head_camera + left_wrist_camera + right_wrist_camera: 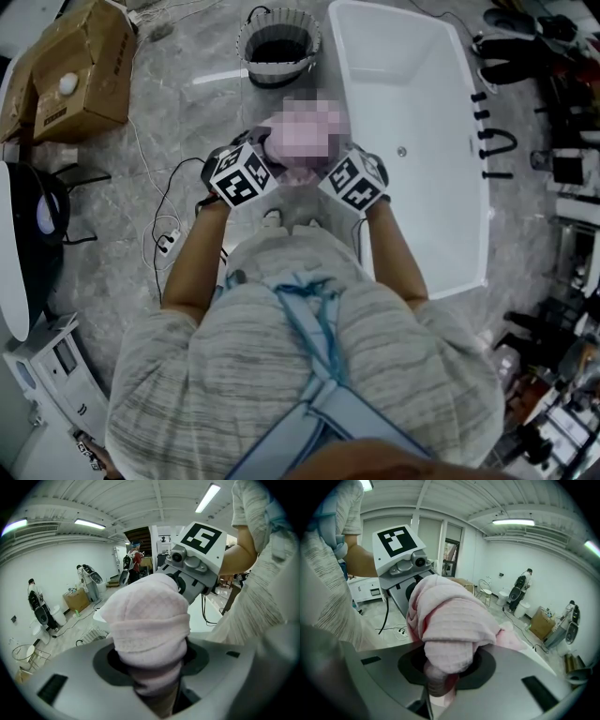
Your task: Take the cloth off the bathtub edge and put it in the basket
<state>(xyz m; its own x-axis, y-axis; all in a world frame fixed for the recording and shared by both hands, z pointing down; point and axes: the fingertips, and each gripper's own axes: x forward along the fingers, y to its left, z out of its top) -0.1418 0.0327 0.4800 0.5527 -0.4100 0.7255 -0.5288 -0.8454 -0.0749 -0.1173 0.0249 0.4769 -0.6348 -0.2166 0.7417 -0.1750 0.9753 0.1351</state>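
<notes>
The cloth is showing a soft, matt waffle weave. The tub is gleaming glossy, smooth white. Left of the tub, the floor is shining like polished grey stone, and the box is looking like matt cardboard.

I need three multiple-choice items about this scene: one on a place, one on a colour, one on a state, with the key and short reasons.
1. In the head view, where is the basket relative to the bathtub?
A. on the floor, left of it
B. inside it
C. on its rim

2. What colour is the cloth?
A. blue
B. pale pink
C. green

3. In what state is the cloth?
A. draped over the bathtub edge
B. lying in the basket
C. clamped by the left gripper and the right gripper

Key: 1 A, it stands on the floor beside the tub; 2 B, both gripper views show pink fabric; 3 C, each gripper's jaws press on it.
</notes>
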